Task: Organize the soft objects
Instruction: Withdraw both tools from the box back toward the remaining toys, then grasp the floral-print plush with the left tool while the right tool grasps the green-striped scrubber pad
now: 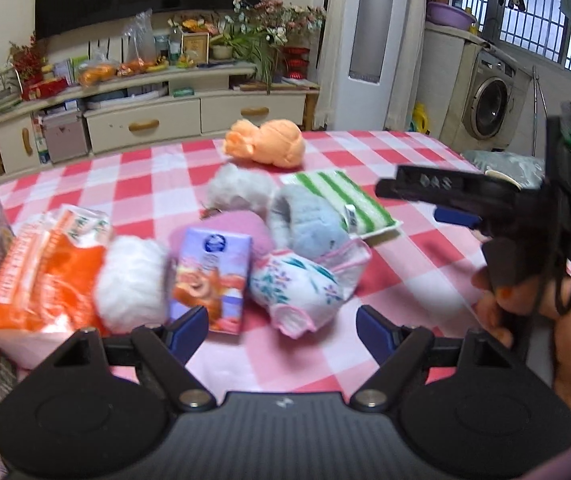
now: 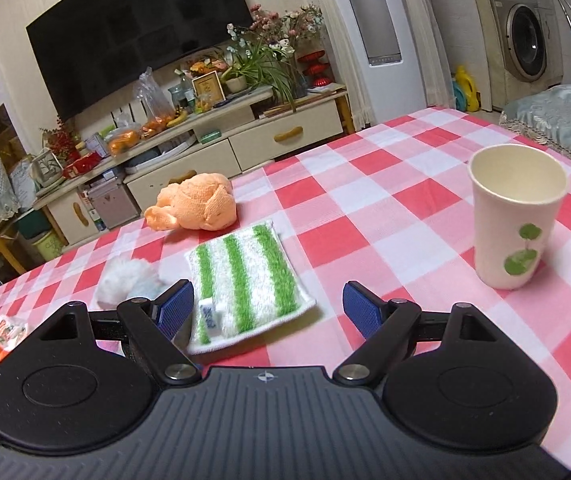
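- Two grippers hang over a table with a red-and-white checked cloth; soft things crowd its left half.
- Near the left edge lies an orange pack, with a white fluffy ball touching its right side.
- Just right of the ball stands a purple carton, tilted a little.
- Left gripper: its blue-padded jaws stand wide apart, holding nothing, in front of the carton and a floral cloth bundle.
- Behind the bundle sits a blue-grey plush, a pink item to its left, and a grey plush beyond that; these touch one another.
- Toward the far edge an orange plush lies alone, apart from the pile.
- Right of the blue-grey plush, and partly under it, lies a flat green-striped cloth.
- Right gripper: its jaws are spread wide and grip nothing, low above the near end of the striped cloth. From the left wrist view it shows side-on, held in the right hand.
- Near the right edge a paper cup with green leaf marks stands upright, well apart from the soft things.
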A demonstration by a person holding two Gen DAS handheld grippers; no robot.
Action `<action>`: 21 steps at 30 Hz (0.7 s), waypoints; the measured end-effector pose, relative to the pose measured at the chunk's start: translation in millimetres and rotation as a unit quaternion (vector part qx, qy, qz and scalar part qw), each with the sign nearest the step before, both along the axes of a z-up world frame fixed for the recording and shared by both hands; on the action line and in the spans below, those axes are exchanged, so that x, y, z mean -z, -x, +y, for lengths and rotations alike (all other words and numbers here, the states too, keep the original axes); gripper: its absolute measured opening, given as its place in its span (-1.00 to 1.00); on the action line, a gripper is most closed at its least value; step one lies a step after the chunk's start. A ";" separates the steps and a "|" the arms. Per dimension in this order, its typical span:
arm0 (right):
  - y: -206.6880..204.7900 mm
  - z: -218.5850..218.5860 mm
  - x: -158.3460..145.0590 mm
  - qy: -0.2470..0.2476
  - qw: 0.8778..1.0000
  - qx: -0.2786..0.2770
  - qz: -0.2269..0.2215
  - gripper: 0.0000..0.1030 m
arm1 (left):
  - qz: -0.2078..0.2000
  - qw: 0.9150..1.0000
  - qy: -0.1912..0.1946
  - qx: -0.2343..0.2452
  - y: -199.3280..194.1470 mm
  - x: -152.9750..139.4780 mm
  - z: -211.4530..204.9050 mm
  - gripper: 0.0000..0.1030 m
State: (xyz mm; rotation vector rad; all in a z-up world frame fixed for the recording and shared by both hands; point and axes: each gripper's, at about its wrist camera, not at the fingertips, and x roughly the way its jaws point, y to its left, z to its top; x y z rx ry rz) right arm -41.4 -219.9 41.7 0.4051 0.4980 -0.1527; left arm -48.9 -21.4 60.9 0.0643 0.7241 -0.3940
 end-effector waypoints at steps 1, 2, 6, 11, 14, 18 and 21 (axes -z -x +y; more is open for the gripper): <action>-3.7 -2.1 1.2 -0.002 1.000 0.000 0.000 0.98 | 0.003 1.000 0.001 0.000 -2.0 1.9 -2.6 0.54; -6.9 -3.3 -0.6 -0.004 1.000 0.000 0.001 0.98 | 0.005 1.000 0.001 -0.002 -3.7 3.5 -4.9 0.53; -24.2 -7.6 2.6 -0.010 1.000 -0.011 0.003 1.00 | 0.013 1.000 0.010 -0.012 -10.7 7.8 -11.3 0.46; -43.9 -6.3 0.7 -0.002 1.000 -0.024 0.005 1.00 | 0.018 1.000 0.013 -0.019 -17.6 12.2 -19.3 0.43; -53.1 -2.6 1.3 -0.004 0.999 -0.040 0.007 1.00 | 0.023 0.999 0.014 -0.024 -22.1 15.4 -22.6 0.43; -62.2 7.9 -0.5 0.024 0.998 -0.053 0.012 1.00 | 0.026 0.999 0.016 -0.032 -26.7 17.8 -25.2 0.33; -75.5 13.4 3.0 0.038 0.997 -0.057 0.024 1.00 | 0.030 0.999 0.017 -0.040 -31.4 20.8 -25.8 0.28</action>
